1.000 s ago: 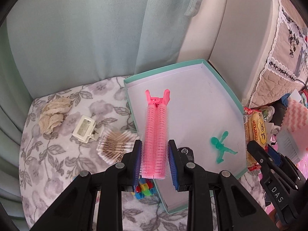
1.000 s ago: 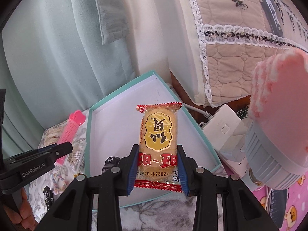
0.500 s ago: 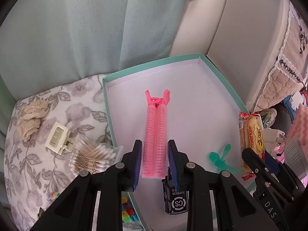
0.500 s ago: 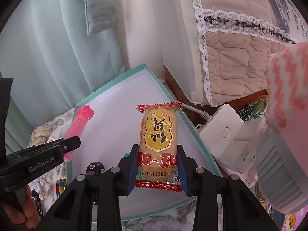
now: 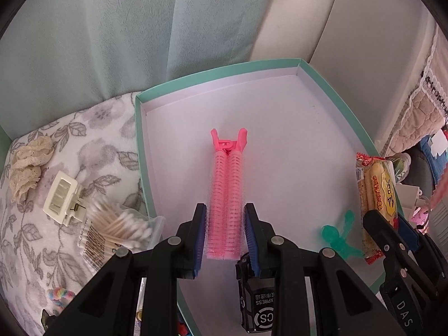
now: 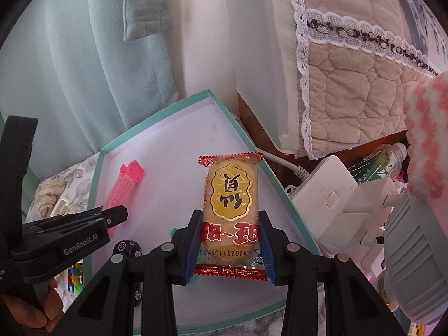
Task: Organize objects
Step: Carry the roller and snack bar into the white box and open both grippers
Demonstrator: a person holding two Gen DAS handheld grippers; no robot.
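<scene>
- "GenRobot.AI" marks the left tongs, clamped on a pink hair roller above the teal box.
- Right tongs grip a snack packet stamped "A20251105", over the same box.

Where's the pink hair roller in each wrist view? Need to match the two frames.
Left wrist: pink hair roller at centre, clamped in the left gripper, pointing away over the box floor.
Right wrist: pink hair roller at left, slanted, its lower end hidden behind the left gripper.
Shared landmark: the teal box; both views show its far corner.
</scene>
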